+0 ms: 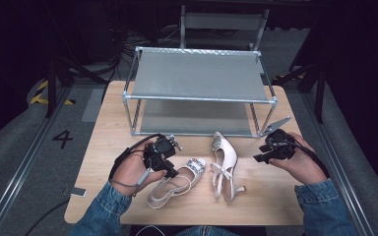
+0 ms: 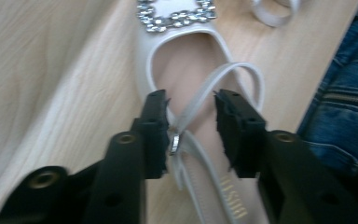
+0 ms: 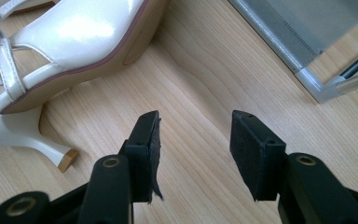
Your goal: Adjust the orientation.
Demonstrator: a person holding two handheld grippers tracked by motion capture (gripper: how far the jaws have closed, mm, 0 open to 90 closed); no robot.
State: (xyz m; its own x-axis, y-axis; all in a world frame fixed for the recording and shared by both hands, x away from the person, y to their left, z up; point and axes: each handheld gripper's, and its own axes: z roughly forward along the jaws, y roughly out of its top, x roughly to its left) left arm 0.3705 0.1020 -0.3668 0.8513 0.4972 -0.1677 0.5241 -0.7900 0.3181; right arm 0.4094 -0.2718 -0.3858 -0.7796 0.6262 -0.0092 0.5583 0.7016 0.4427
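Two white heeled sandals with rhinestone buckles lie on the wooden table (image 1: 113,113). The left sandal (image 1: 177,184) lies under my left gripper (image 1: 171,171). In the left gripper view this gripper (image 2: 191,100) is open, its jaws on either side of the sandal's crossed ankle strap (image 2: 209,86), above the insole (image 2: 182,65). The right sandal (image 1: 224,162) lies on its side. My right gripper (image 1: 262,156) is open just right of it, above bare wood. In the right gripper view the gripper (image 3: 193,121) holds nothing, with the sandal (image 3: 84,32) and its heel (image 3: 32,140) at upper left.
A two-tier metal shoe rack (image 1: 199,78) with grey shelves stands at the back of the table; its corner post (image 3: 319,88) is close to the right gripper. A grey chair (image 1: 224,22) stands behind it. Denim sleeves (image 2: 345,93) enter from the near edge.
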